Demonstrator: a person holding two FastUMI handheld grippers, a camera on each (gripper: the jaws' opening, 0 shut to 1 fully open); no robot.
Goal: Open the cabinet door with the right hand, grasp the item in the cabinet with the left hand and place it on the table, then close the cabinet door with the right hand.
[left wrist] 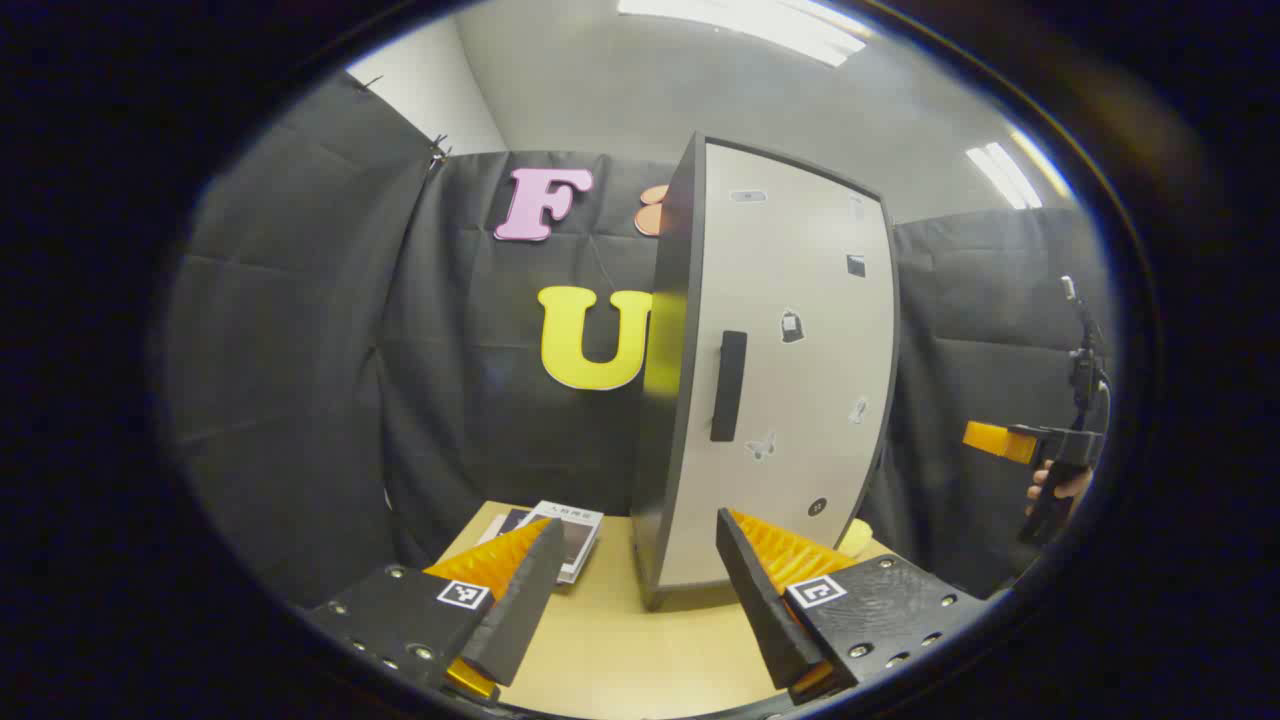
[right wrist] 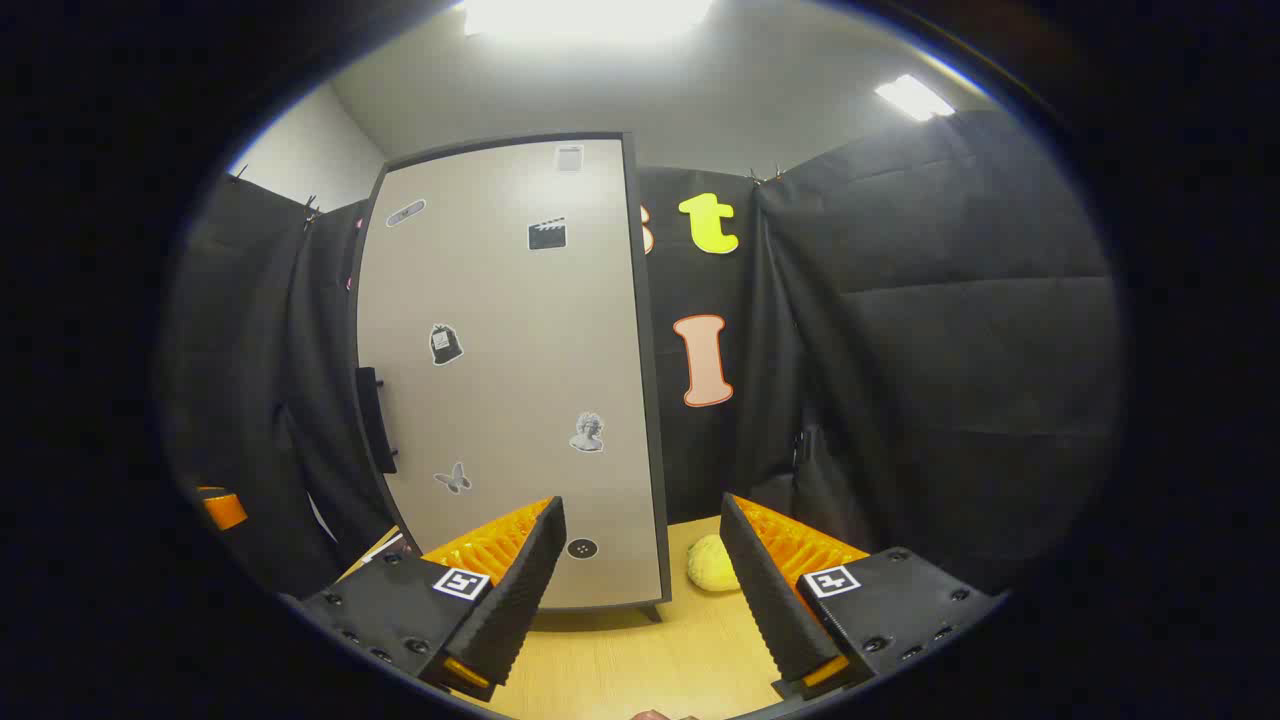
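The cabinet (left wrist: 780, 370) stands upright on the table (left wrist: 620, 640), tall and rigid, its pale door (right wrist: 510, 380) shut; what is inside cannot be told. It looks light enough to rock if the door is yanked, so a slow, level pull seems wise. On the door's edge sits the dark vertical handle (left wrist: 728, 385), stiff and narrow, the natural place to grip across its bar. Both the left tongs (left wrist: 632, 590) and right tongs (right wrist: 640, 590) are spread and empty, short of the door.
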